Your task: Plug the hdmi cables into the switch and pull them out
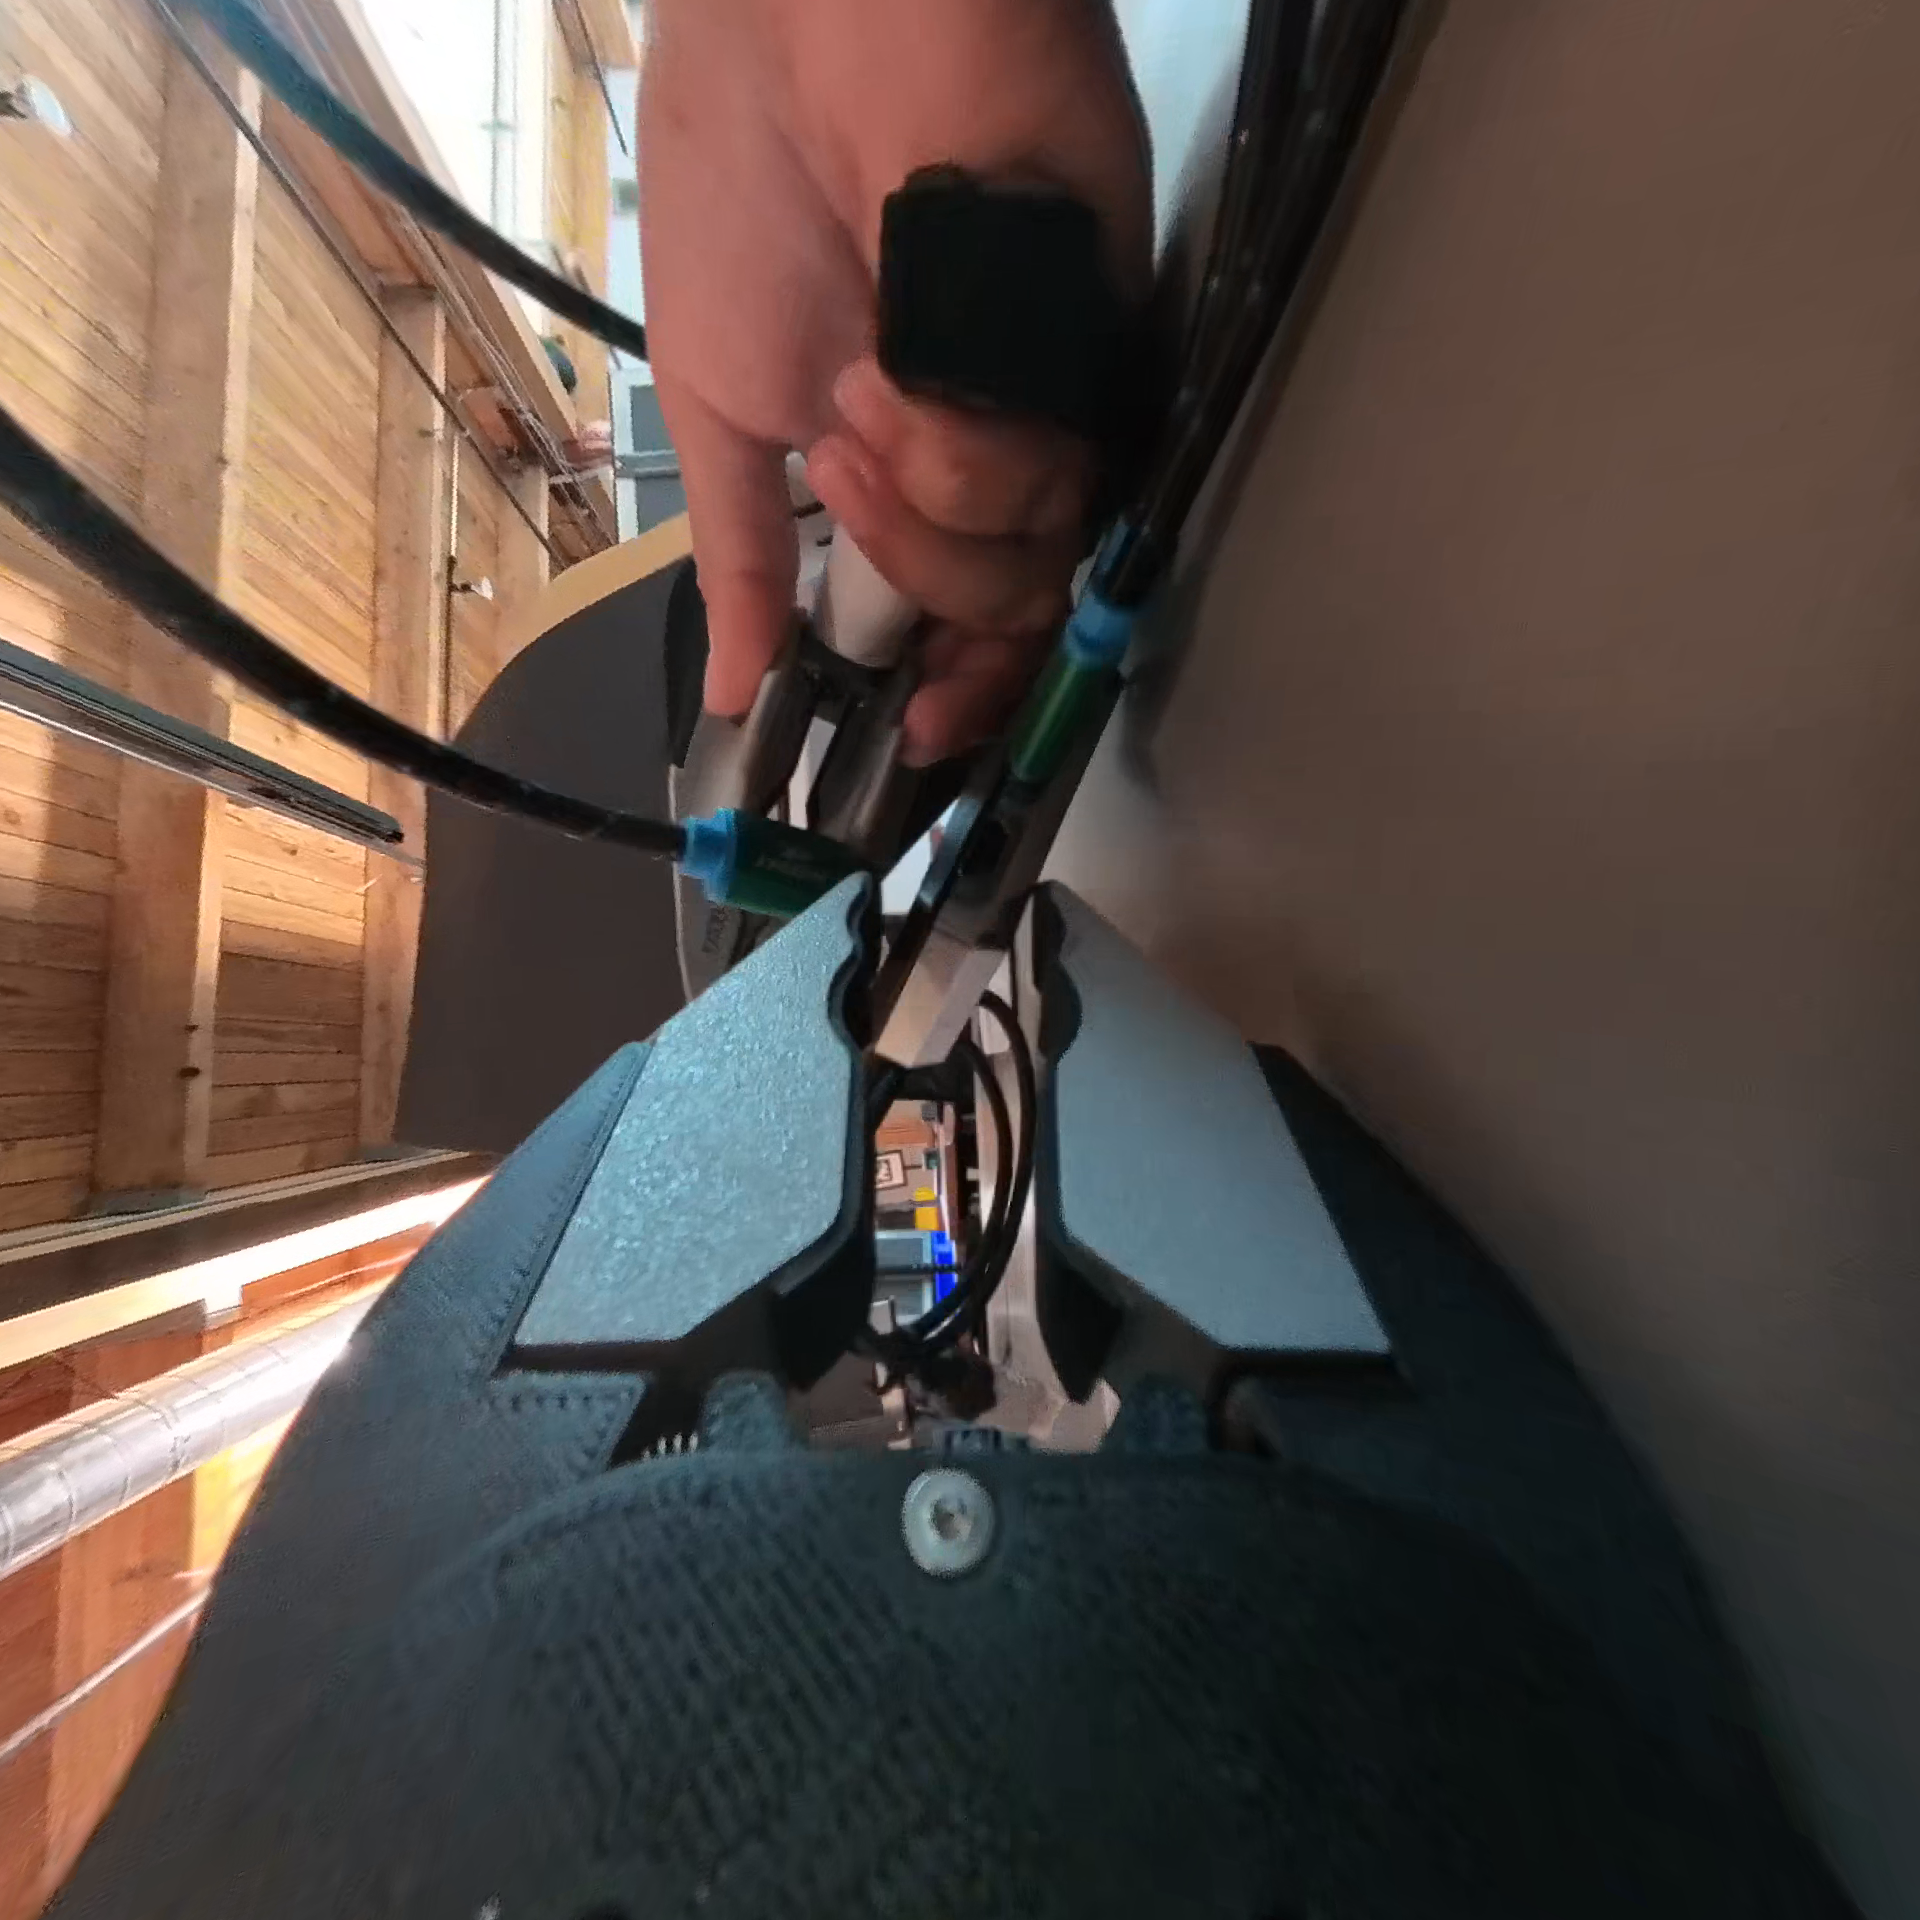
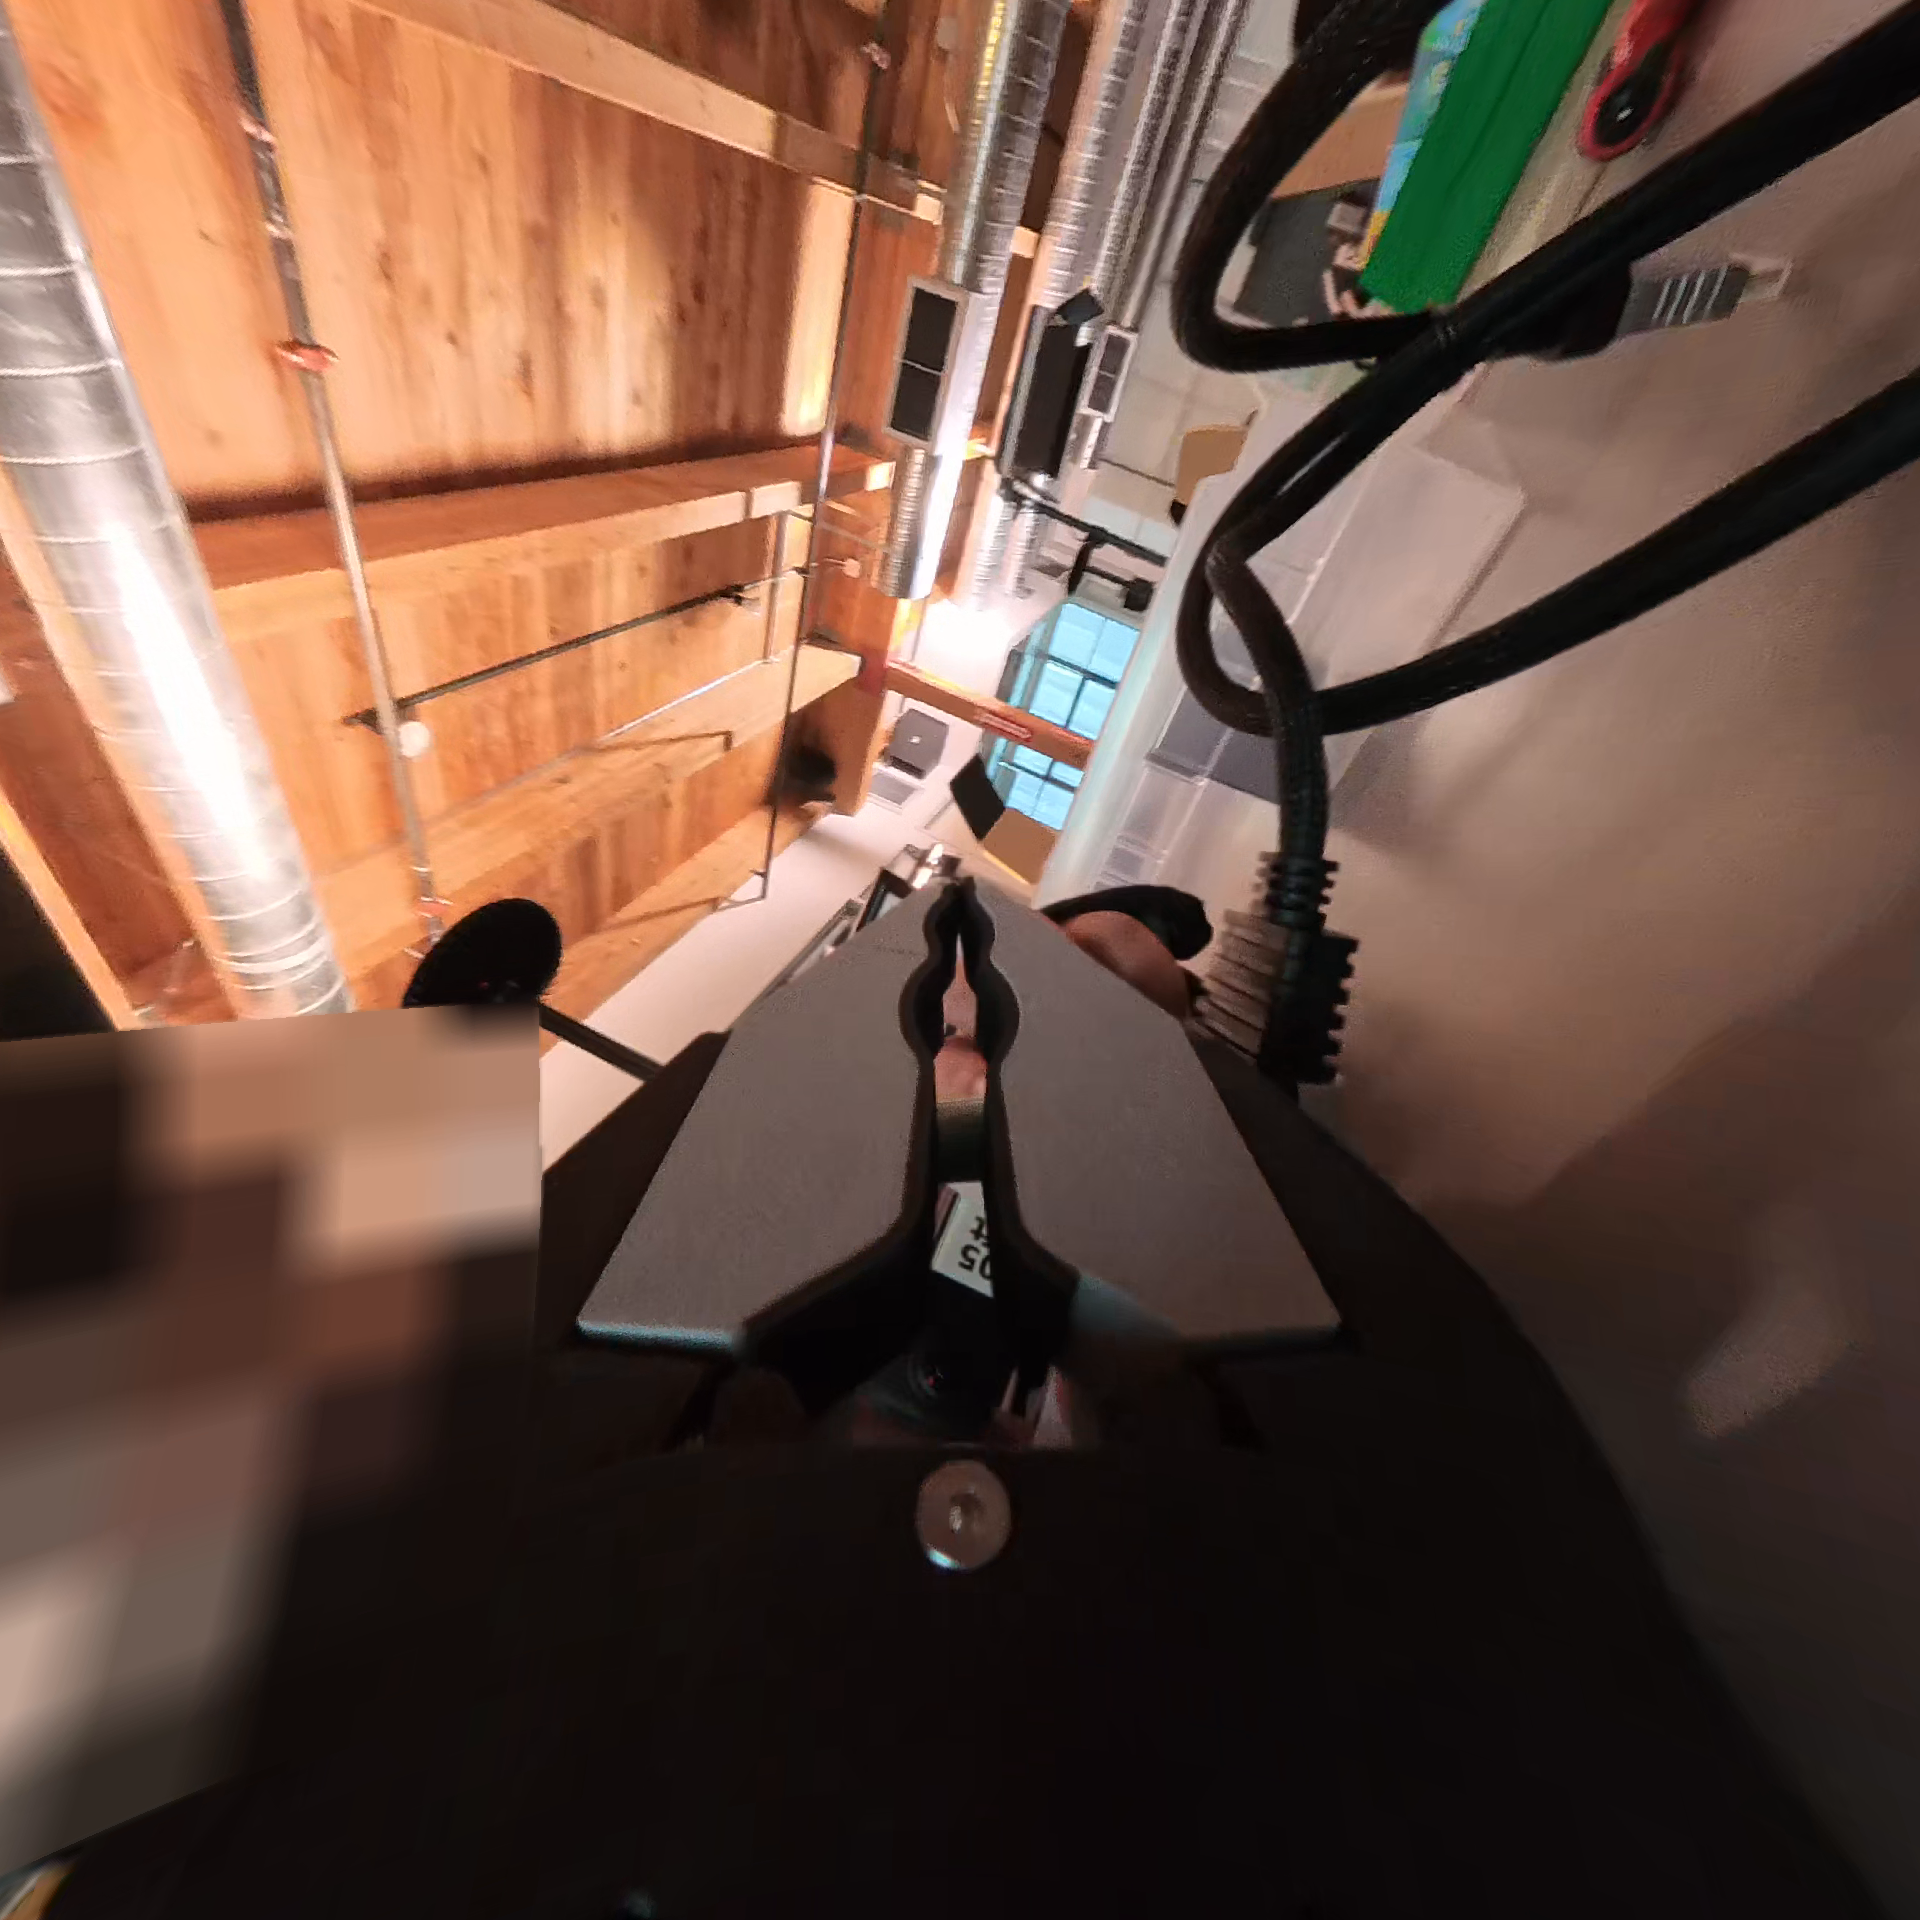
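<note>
The left gripper [image 1: 951,940] has its fingers a little apart, around the flat silver switch [image 1: 940,997]. A green plug [image 1: 779,868] with a black cable sits just beside the left finger. The right gripper [image 2: 961,920] has its fingers pressed together (nothing between them), near braided cables [image 2: 1278,727] on the smooth worktop [image 2: 1662,831].

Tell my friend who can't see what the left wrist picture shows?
The left gripper holds a thin silver switch edge-on between its fingers. A hand holds the right gripper on a green plug with a black cable. Another green plug sits beside.
</note>
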